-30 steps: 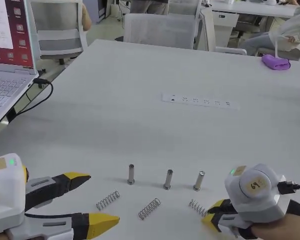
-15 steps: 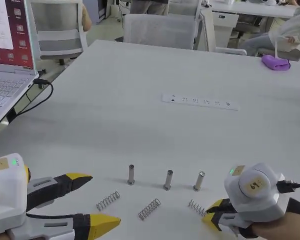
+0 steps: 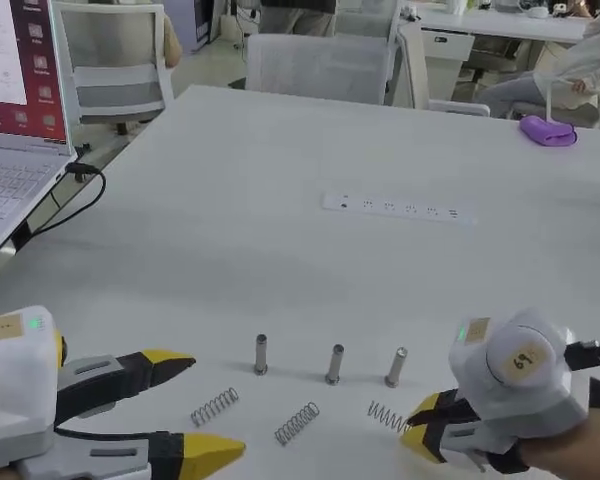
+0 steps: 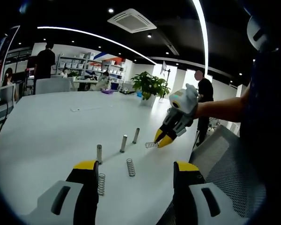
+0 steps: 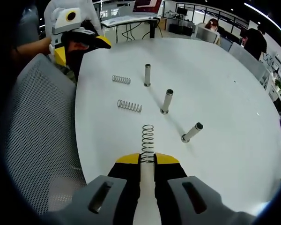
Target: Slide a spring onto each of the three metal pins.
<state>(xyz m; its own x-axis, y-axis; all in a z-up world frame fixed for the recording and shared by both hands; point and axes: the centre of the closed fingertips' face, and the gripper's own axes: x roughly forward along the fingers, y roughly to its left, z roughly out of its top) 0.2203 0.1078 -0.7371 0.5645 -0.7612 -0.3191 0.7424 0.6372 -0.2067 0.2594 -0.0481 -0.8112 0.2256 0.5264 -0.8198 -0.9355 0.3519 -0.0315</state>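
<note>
Three upright pins [image 3: 334, 364], springs [image 3: 297, 423] beside

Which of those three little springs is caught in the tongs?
The rightmost spring, its end pinched in the right tongs; the middle spring and left spring lie loose.

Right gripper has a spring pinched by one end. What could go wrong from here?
The right gripper holds the spring only by its tip, so it may droop or twist and miss a pin top. The nearest pin seems to stand free; a bump could topple it, and the open left gripper steadies nothing.
</note>
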